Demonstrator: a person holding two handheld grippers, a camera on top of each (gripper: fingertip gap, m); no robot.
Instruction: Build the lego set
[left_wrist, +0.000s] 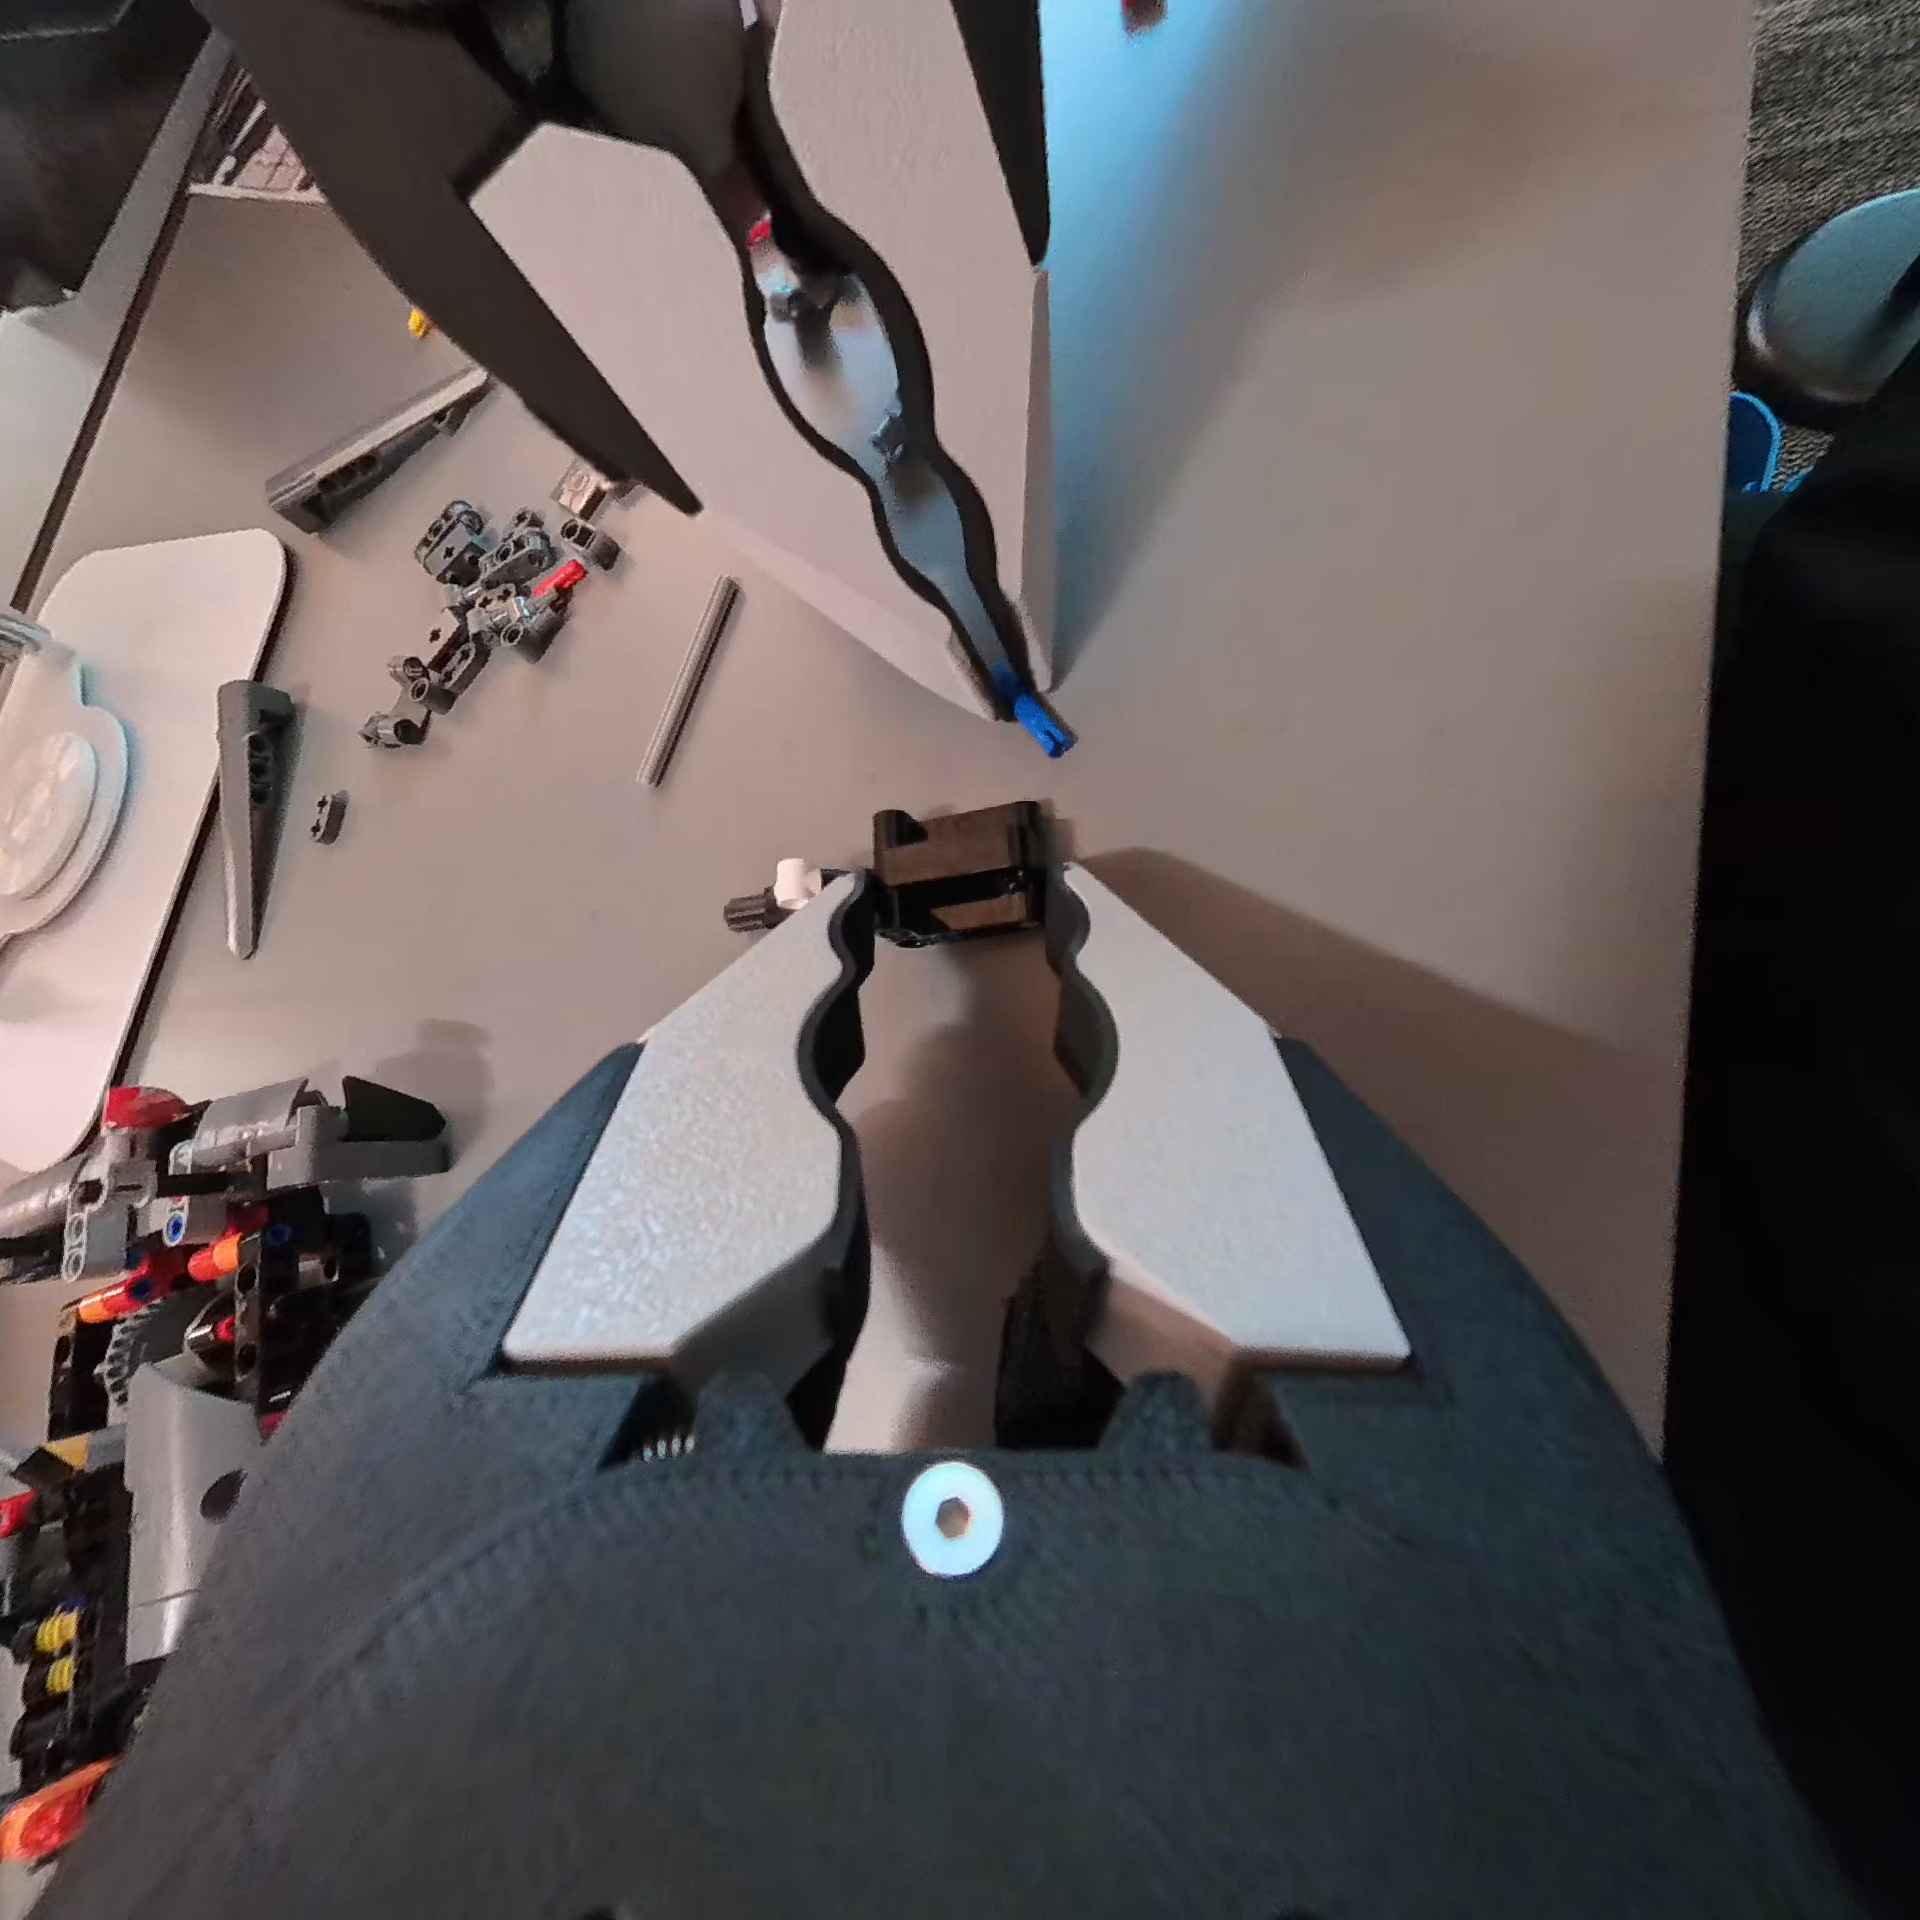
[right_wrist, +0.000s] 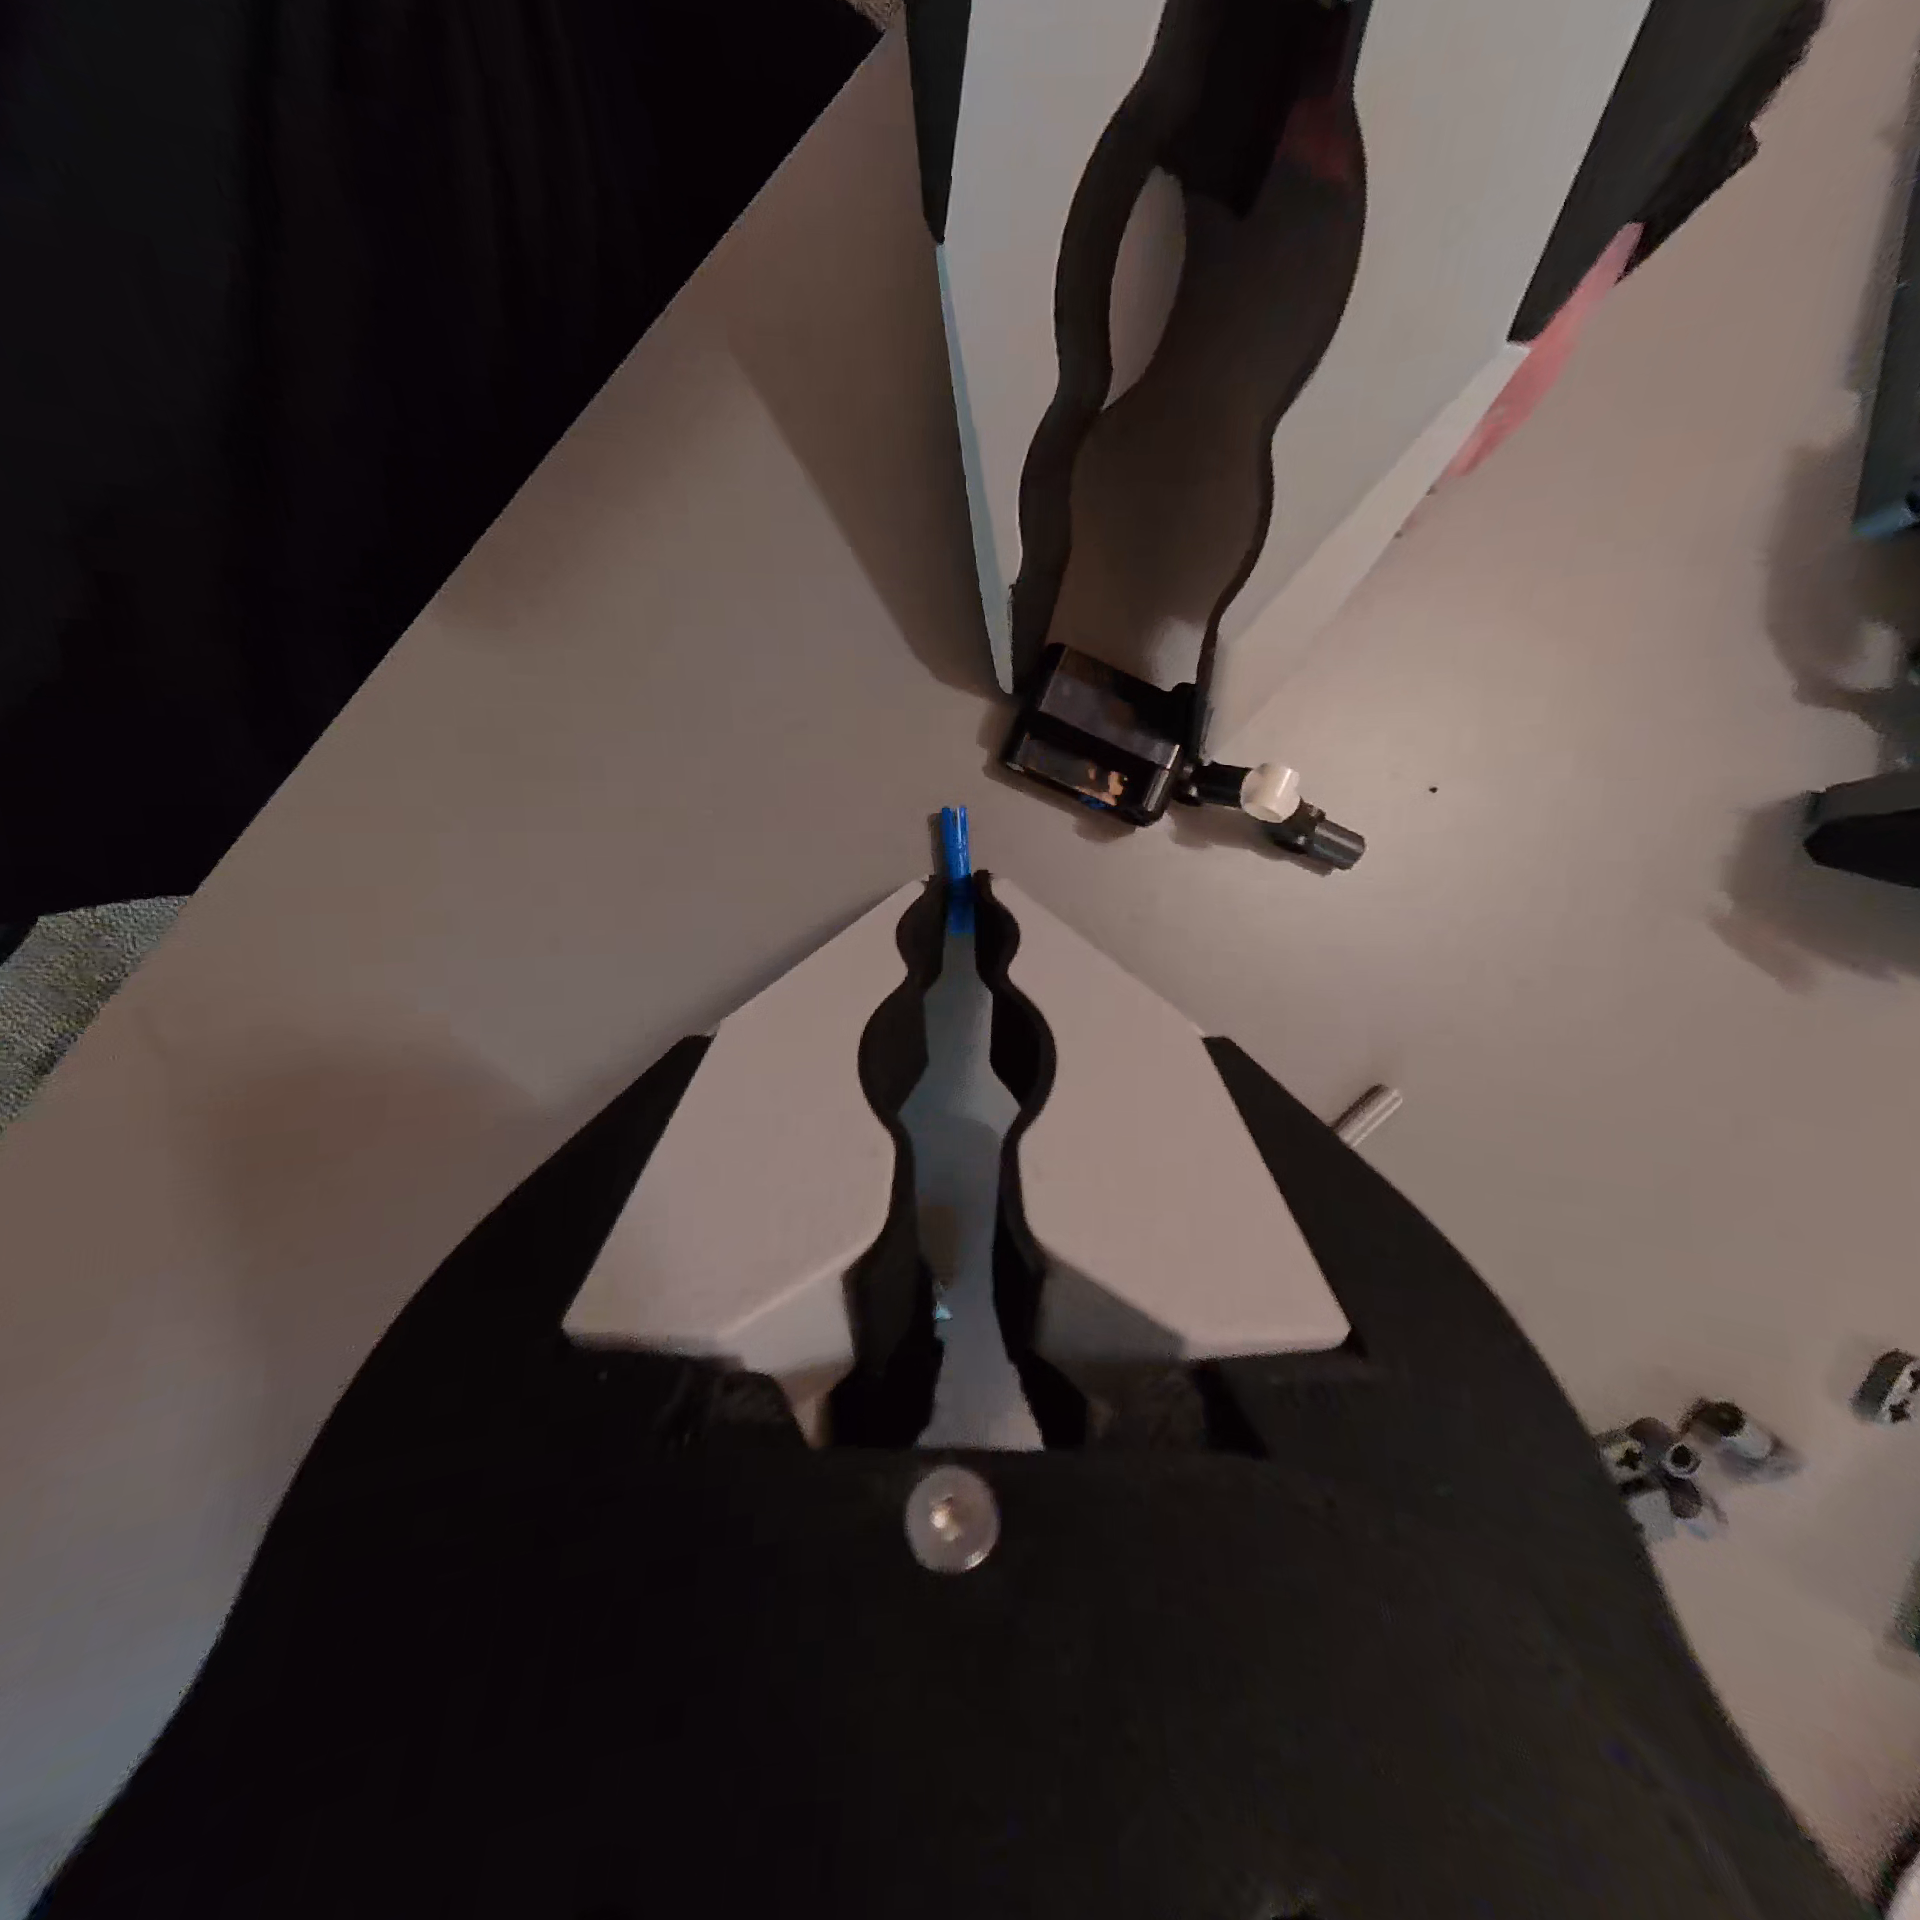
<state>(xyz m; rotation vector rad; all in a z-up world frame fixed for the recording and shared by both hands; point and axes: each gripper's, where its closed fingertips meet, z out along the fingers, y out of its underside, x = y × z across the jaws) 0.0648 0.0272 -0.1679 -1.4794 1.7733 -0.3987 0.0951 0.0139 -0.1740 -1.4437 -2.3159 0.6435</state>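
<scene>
— Black plastic, glossy: what did the left gripper (left_wrist: 961, 894) clamp?

— A black block assembly (left_wrist: 961, 873), boxy and open-framed, was pressed between both fingertips just above the grey table (left_wrist: 1351, 623). A dark axle carrying a white bush (left_wrist: 795, 881) and a grey end piece stuck out from its side, beyond the left finger. In the right wrist view the same assembly (right_wrist: 1101, 743) sat at the tips of the far gripper, axle pointing away to the right.

— And the right gripper (right_wrist: 957, 883)?

— Its jaws were closed on a small blue pin (right_wrist: 954, 862), held lengthwise so that the split end protruded past the tips. The left wrist view showed that pin (left_wrist: 1034, 717) pointing toward the black assembly, near it but apart.

— Were any containers present?

— A pale tray (left_wrist: 177, 665) lay at the table's left side; its far end was cut off by the frame, and what lay there could not be told. Beside it lay loose grey connector pieces (left_wrist: 488, 613), a grey axle rod (left_wrist: 691, 681), a grey tapered panel (left_wrist: 249, 810) and a partly built model (left_wrist: 208, 1247).
</scene>
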